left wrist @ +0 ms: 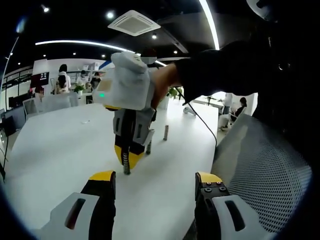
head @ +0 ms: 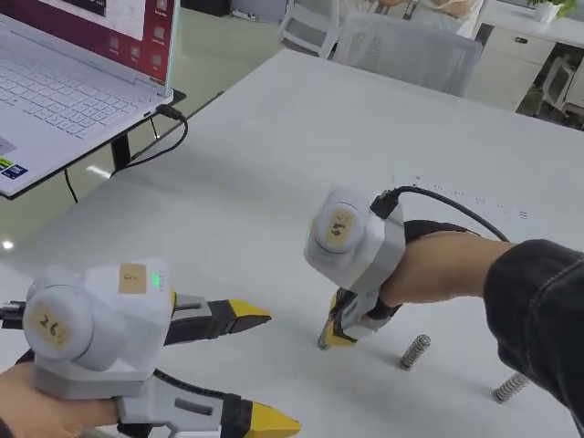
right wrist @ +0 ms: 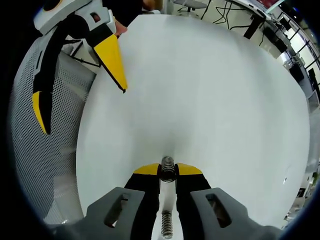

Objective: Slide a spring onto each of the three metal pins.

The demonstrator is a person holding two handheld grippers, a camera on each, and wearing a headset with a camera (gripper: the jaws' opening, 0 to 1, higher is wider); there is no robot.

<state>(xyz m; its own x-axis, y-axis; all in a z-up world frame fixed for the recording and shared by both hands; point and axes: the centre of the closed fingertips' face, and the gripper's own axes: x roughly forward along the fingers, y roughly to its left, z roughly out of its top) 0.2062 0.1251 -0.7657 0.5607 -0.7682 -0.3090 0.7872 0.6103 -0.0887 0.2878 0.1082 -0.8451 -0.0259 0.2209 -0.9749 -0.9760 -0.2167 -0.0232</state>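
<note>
My right gripper (head: 332, 338) points down at the white table (head: 274, 164), held by a hand in a dark sleeve. Its jaws are shut on a metal spring (right wrist: 168, 169), which stands upright with its lower end near the tabletop (left wrist: 127, 163). Two more springs stand upright on the table to its right, one near (head: 415, 351) and one further right (head: 511, 387); whether pins are inside them I cannot tell. My left gripper (head: 271, 368) is at the lower left, open, with nothing between its yellow fingertips (left wrist: 102, 176), aimed at the right gripper (left wrist: 131, 150).
An open laptop (head: 64, 82) sits on a stand at the far left, with a black cable (head: 164, 137) trailing from it. A mesh chair (head: 406, 46) stands beyond the table's far edge. Another mesh chair seat (left wrist: 260, 170) lies beside the left gripper.
</note>
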